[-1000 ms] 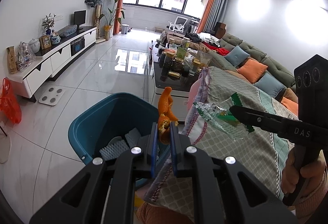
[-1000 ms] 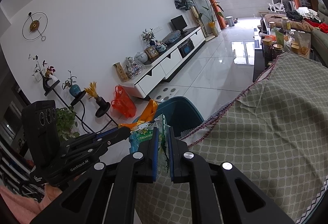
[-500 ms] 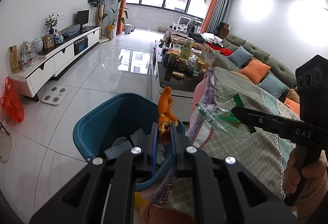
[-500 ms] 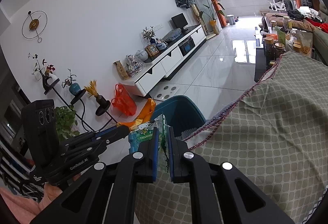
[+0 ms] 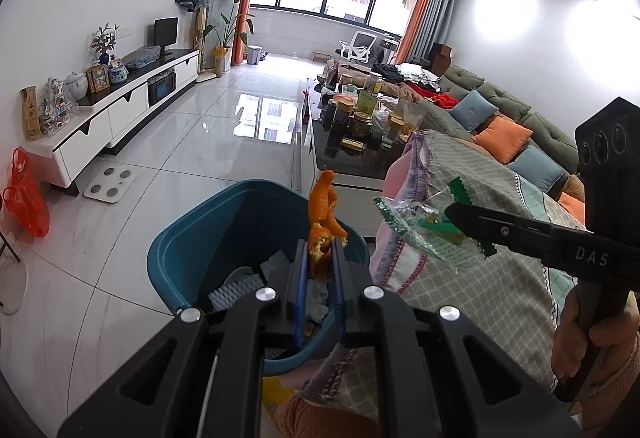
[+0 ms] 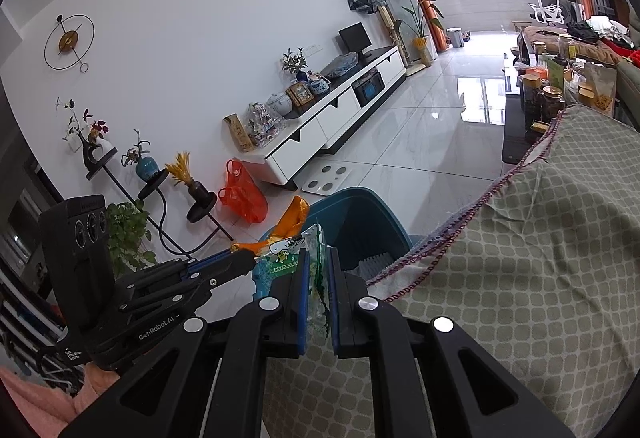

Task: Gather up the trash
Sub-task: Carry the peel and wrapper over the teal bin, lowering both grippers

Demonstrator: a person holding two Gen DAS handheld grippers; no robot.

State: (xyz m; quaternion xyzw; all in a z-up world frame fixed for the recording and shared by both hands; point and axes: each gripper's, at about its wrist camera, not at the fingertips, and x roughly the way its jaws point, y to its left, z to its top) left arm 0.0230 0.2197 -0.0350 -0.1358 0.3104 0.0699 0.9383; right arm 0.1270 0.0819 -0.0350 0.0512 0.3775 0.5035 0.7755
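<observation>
My left gripper [image 5: 320, 250] is shut on a curled orange peel [image 5: 323, 209] and hangs over the near rim of a teal trash bin [image 5: 192, 238] on the floor. The bin holds white corrugated pieces and crumpled paper. My right gripper [image 6: 319, 258] is shut on a clear and green snack wrapper [image 6: 316, 250], held above the edge of the checked cloth beside the bin [image 6: 360, 205]. From the left wrist camera, the right gripper [image 5: 450, 211] comes in from the right with the wrapper [image 5: 424, 226]. The left gripper [image 6: 246, 258] with its peel [image 6: 294, 215] shows at the right wrist view's left.
A checked cloth [image 6: 540, 258] covers the surface on the right. Beyond it stands a dark coffee table [image 5: 352, 157] crowded with jars. A white TV cabinet [image 5: 120, 109] lines the left wall, with a red plastic bag [image 5: 24, 193] and a bathroom scale [image 5: 109, 184] on the tiled floor.
The left wrist view has shifted so the bin sits more squarely under the peel. Both grippers stay shut on their items.
</observation>
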